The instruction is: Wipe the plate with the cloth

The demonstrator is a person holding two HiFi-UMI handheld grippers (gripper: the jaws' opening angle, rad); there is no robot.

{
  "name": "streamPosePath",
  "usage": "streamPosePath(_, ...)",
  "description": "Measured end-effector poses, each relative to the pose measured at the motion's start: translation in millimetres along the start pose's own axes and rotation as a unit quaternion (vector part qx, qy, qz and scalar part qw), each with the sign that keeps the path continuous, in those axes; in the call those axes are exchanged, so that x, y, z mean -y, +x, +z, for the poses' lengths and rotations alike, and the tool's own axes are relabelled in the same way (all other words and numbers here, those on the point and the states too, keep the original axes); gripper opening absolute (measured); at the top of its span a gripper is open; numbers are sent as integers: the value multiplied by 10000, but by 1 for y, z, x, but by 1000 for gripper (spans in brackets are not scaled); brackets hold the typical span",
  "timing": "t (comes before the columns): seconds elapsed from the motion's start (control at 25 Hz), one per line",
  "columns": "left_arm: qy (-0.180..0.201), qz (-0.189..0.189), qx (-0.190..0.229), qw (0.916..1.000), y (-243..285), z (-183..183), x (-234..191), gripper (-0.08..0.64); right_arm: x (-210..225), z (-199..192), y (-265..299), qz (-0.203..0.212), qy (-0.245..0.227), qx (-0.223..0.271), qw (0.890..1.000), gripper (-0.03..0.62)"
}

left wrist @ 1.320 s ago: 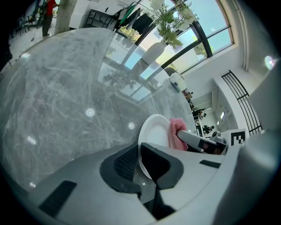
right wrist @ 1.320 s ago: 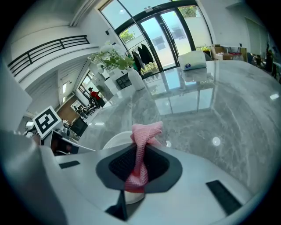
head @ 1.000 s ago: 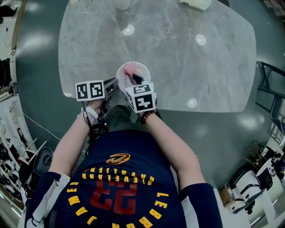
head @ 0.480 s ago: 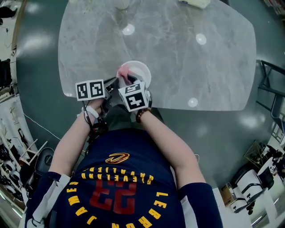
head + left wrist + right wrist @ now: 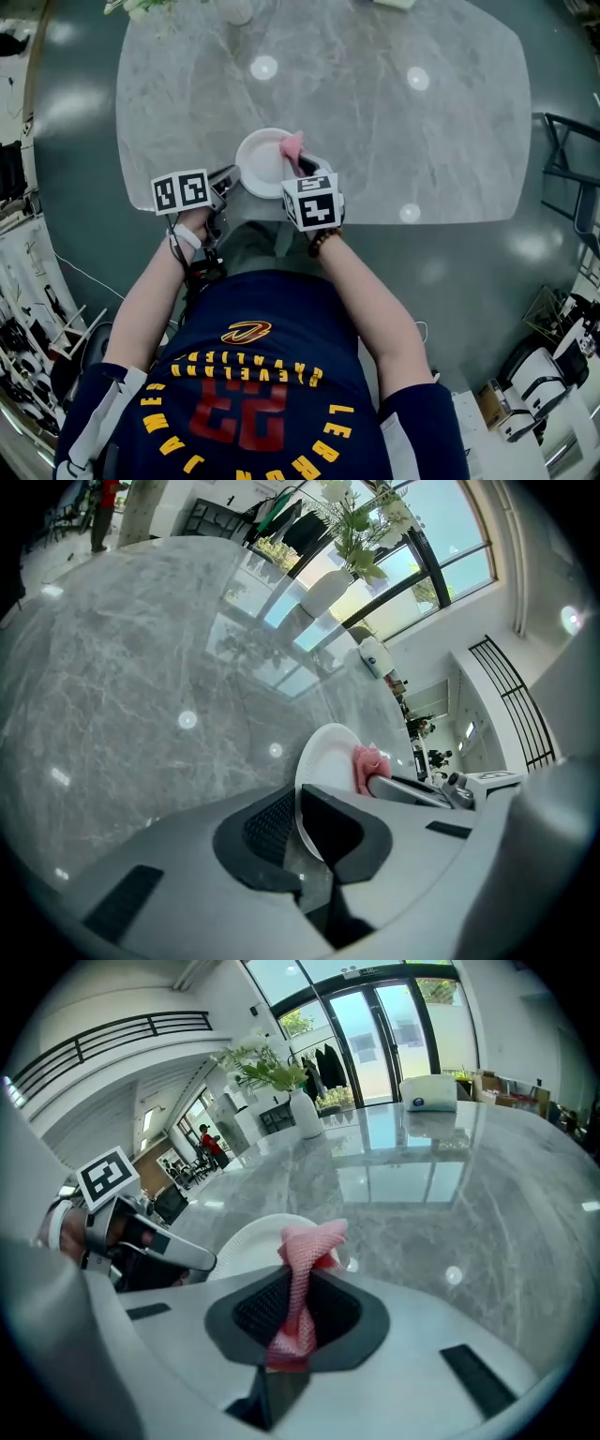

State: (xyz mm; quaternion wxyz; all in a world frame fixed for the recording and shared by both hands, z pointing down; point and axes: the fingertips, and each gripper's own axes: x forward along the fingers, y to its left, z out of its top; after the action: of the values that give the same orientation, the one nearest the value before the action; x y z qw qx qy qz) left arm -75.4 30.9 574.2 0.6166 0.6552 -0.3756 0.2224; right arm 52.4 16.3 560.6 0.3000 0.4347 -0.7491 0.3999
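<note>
**Plate gripped at the bench edge, pink cloth at its rim**

A grey marble bench [image 5: 375, 122] fills the upper part of the head view, with bright ceiling lights mirrored in its polished top; a person in a dark blue jersey with yellow lettering [image 5: 248, 394] stands at its near edge, both forearms reaching forward. A white vase of green leaves [image 5: 305, 1110] and a white box [image 5: 428, 1091] stand at the far side, well apart from the work. A round white plate [image 5: 261, 161] sits by the near edge of the bench; the left tongs [image 5: 230, 183] are clamped on its rim at the near left side, the thin white edge running between the two dark pads in the left gripper view. The right tongs [image 5: 305, 169] are closed on a pink mesh cloth [image 5: 292, 145]; the cloth is pinched into a narrow twisted strip between the pads, its free end standing out beyond them. That bunched end lies at the plate's right rim, just beside the white surface; whether it touches cannot be made out.
</note>
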Motion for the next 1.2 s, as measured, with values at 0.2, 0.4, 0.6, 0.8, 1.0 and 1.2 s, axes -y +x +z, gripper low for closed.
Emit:
streamPosePath(0.2,8,52,-15,10000,4,-1,2,26,15,-8,-10,-27,194,49,9998,40)
streamPosePath(0.4,-2,66,8,10000,6,0,5,26,16,-5,-12,-133,222,87,9996,40)
streamPosePath(0.6,-103,16,94,9999,6,-2,6,26,-13,8,-12,83,88,196,9997,40)
streamPosePath(0.8,-314,-120,188,9993,5,-1,2,26,-59,15,10,475,-211,90,9986,40)
streamPosePath(1.0,-392,-203,196,9988,7,-1,5,26,-89,5,29,692,-491,-191,9962,40)
streamPosePath(1.2,-512,-294,217,9980,7,-1,2,26,-85,-8,36,635,-476,-399,9960,41)
